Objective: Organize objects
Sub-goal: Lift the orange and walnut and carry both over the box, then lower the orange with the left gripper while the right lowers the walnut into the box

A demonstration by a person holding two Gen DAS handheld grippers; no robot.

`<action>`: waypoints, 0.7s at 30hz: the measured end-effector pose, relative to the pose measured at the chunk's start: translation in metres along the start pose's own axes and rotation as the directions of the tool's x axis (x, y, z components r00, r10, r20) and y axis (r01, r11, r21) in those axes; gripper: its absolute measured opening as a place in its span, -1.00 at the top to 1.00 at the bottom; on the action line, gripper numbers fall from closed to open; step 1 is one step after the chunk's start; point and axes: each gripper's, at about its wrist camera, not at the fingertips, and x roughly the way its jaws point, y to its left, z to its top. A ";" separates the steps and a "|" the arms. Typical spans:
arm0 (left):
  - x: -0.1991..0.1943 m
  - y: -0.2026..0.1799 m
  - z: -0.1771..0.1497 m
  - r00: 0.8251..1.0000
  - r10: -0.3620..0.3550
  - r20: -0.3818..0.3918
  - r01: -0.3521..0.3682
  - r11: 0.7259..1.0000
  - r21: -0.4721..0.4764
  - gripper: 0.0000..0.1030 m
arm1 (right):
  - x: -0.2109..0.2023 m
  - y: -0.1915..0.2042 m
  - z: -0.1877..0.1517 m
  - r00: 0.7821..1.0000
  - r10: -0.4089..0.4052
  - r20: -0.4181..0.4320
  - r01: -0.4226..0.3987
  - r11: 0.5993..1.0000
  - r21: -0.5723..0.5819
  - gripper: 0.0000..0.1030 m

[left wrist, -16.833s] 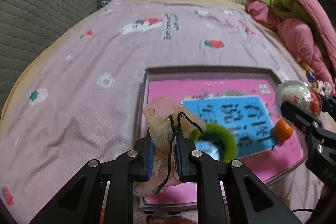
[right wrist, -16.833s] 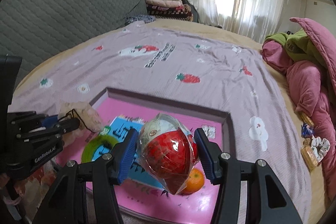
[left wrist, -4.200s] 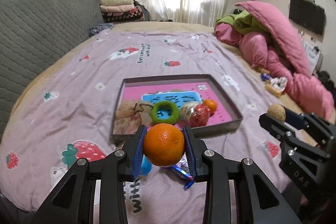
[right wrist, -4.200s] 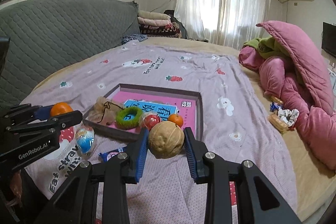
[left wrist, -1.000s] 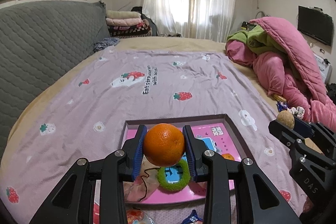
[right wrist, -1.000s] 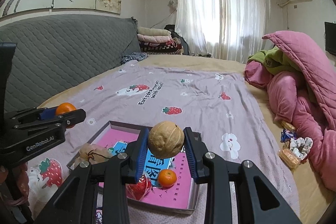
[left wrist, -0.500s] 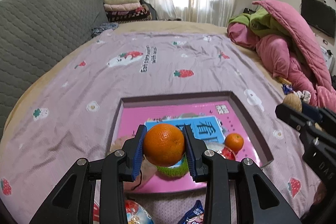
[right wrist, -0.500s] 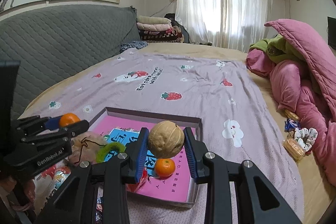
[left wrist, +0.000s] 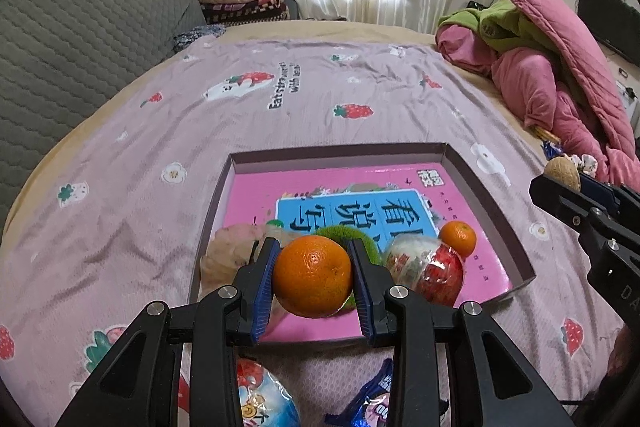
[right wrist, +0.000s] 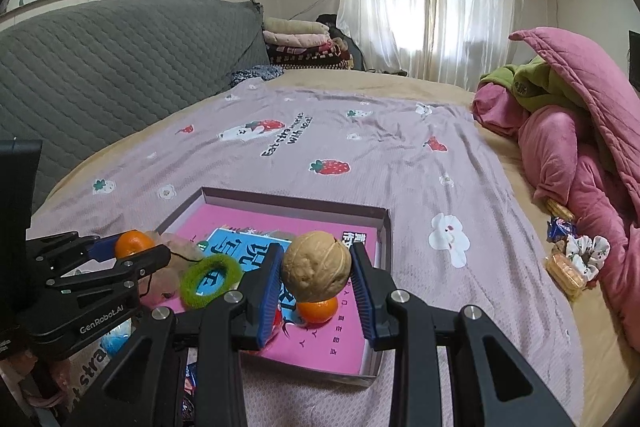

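My left gripper (left wrist: 314,277) is shut on a large orange (left wrist: 313,275) and holds it above the near edge of the pink-bottomed tray (left wrist: 492,195). My right gripper (right wrist: 316,271) is shut on a walnut (right wrist: 316,265) above the tray's near right part (right wrist: 382,227). In the tray lie a beige drawstring pouch (left wrist: 236,241), a green fuzzy ring (right wrist: 208,281), a red wrapped ball (left wrist: 430,273) and a small tangerine (left wrist: 458,237). The right gripper with the walnut (left wrist: 562,173) shows at the right of the left wrist view.
The tray sits on a lilac strawberry-print sheet (left wrist: 280,95). A blue wrapped ball (left wrist: 266,405) and a blue snack packet (left wrist: 368,403) lie in front of the tray. Pink and green quilts (right wrist: 572,131) are heaped at the right, with snacks (right wrist: 568,267) beside them. A grey headboard (right wrist: 120,63) runs along the left.
Both grippers have moved forward and lower toward the tray, still holding the orange and the walnut. The tray looks larger and closer in both views.
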 end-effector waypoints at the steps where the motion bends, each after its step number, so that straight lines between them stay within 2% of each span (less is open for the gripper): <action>1: 0.001 0.000 -0.001 1.000 -0.002 -0.005 0.002 1.000 0.001 0.31 | 0.002 0.000 -0.001 1.000 0.000 -0.006 0.000 1.000 -0.001 0.34; 21: 0.032 0.018 -0.018 0.991 -0.008 -0.134 0.008 1.000 -0.007 0.31 | 0.025 0.001 -0.019 0.995 -0.009 -0.101 0.007 1.000 -0.014 0.34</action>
